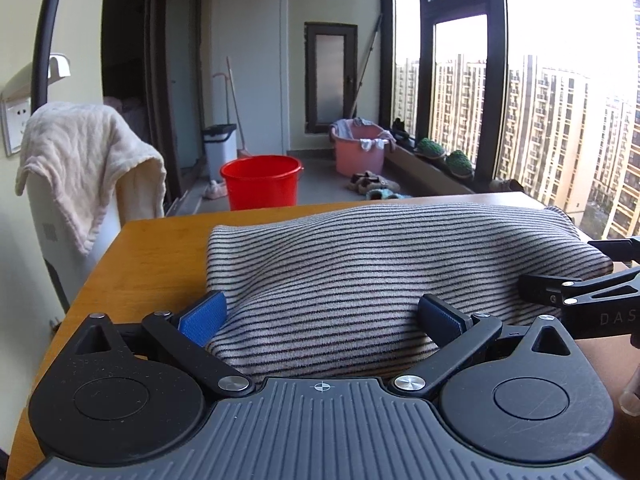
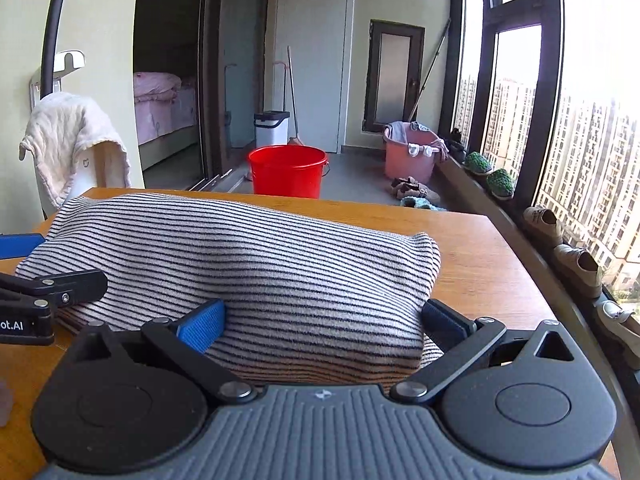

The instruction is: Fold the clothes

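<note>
From the left wrist camera, a folded striped sweater (image 1: 360,276) lies in a plump bundle on the wooden worktop (image 1: 156,256). The left gripper (image 1: 320,318) has its jaws spread wide, the blue pads (image 1: 204,318) set either side of the sweater's near edge with the cloth bulging between them. The right gripper (image 1: 580,296) reaches in from the right edge, its black fingers lying against the sweater's right end. Beyond the worktop stand a red bucket (image 1: 260,180) and a pink basin (image 1: 358,152) on the floor.

From the right wrist camera, the same sweater (image 2: 248,264) fills the middle of the worktop (image 2: 488,264). The right gripper (image 2: 324,320) also has its jaws spread apart, straddling the sweater's near right corner. The left gripper (image 2: 52,292) enters at the left edge, touching the cloth. A pale towel (image 2: 68,140) hangs over a white appliance at left.
</note>
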Tool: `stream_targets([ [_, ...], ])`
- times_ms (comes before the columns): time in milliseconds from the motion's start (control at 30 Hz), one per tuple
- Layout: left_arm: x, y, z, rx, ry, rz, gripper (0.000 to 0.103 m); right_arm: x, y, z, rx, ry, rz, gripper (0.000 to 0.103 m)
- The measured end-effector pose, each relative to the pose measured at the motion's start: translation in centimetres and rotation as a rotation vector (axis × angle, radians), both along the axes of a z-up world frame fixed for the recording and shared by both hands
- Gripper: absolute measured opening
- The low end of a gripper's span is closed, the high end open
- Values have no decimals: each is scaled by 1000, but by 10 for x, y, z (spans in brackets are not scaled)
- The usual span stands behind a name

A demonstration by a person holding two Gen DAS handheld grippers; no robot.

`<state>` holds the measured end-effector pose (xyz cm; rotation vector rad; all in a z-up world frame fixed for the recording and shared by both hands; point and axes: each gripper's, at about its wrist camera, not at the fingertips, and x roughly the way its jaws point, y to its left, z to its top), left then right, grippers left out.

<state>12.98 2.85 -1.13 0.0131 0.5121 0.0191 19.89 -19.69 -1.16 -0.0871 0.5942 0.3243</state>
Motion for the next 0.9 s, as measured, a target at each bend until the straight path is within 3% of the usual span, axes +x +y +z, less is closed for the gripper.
stream_targets([
  [67,-1,1,-1,0,15,-6,103,10,-11,-5,73,109,20,103],
  [233,2,-5,-1,56,28,3,103,7,-14,-6,83,105,18,103],
  [567,6,-20,1,46,27,7,103,5,-15,-6,92,100,15,103],
  [900,4,-10,-2,39,21,16,103,5,-13,-5,96,98,13,103],
])
